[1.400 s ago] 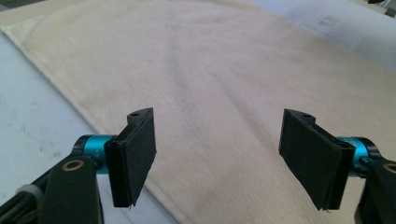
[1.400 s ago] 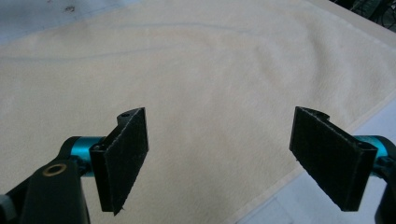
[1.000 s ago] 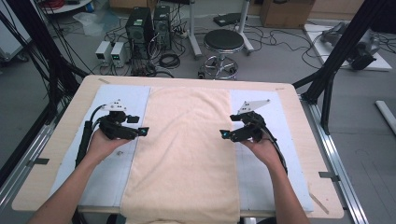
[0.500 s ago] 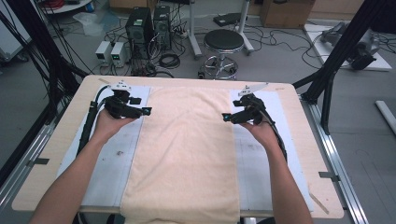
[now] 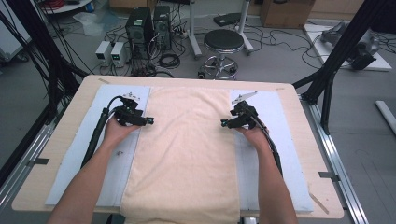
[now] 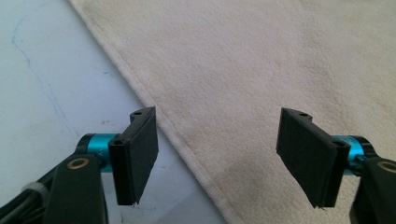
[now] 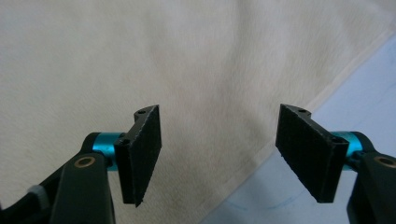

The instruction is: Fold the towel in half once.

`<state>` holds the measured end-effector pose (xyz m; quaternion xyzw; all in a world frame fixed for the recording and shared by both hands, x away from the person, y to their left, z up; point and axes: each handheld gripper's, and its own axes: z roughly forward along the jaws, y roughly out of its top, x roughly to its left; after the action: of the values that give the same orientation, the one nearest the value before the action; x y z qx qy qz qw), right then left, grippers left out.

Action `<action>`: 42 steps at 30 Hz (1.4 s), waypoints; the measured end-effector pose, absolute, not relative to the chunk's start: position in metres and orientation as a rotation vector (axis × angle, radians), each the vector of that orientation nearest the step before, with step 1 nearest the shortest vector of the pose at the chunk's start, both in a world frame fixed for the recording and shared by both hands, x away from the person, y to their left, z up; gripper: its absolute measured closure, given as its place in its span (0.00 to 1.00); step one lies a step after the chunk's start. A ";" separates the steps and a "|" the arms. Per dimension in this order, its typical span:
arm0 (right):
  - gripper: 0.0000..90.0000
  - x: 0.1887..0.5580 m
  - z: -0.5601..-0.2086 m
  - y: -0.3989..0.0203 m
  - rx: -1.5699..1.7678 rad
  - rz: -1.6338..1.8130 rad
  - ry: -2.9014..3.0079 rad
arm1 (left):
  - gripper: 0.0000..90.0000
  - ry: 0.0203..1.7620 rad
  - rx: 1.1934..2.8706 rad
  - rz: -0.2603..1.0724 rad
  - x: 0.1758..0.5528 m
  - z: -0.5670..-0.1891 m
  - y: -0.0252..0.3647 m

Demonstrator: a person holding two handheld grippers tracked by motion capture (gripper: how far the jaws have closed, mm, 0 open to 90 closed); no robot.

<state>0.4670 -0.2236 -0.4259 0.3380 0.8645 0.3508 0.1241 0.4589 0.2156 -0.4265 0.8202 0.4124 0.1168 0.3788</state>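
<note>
A cream towel point(image 5: 187, 154) lies flat down the middle of the table on a pale blue mat point(image 5: 84, 163). My left gripper point(image 5: 147, 121) is low over the towel's left edge, open. In the left gripper view its jaws point(image 6: 217, 154) straddle the hemmed edge of the towel point(image 6: 243, 70), with the mat point(image 6: 46, 84) under the left pad. My right gripper point(image 5: 224, 123) is at the towel's right edge. Its jaws point(image 7: 219, 154) have just been closing and still stand apart over the towel point(image 7: 140, 56) and its edge, pressing on nothing.
The wooden table point(image 5: 299, 121) ends just beyond the towel's far edge. On the floor behind it stand a round stool point(image 5: 223, 42), computer towers point(image 5: 149, 25) and loose cables. Black frame posts point(image 5: 336, 65) rise at both sides of the table.
Both hands moved toward the far end of the table, then sank to the towel's side edges with the jaws pointing inward. The right jaws look narrower.
</note>
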 end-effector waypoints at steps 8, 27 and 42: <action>0.66 0.469 -0.433 -0.219 1.025 0.965 2.541 | 0.60 1.083 2.164 0.366 0.460 -0.433 0.209; 0.95 0.461 -0.395 -0.224 0.967 1.125 2.570 | 0.94 1.021 2.067 0.307 0.453 -0.407 0.221; 0.94 0.402 -0.333 -0.240 0.743 1.329 2.499 | 0.94 0.827 1.968 0.359 0.403 -0.346 0.239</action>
<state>0.4021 -0.2403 -0.3327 0.2526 0.8490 0.4515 0.1076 0.4035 0.2390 -0.3460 0.8029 0.3375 0.1465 0.4691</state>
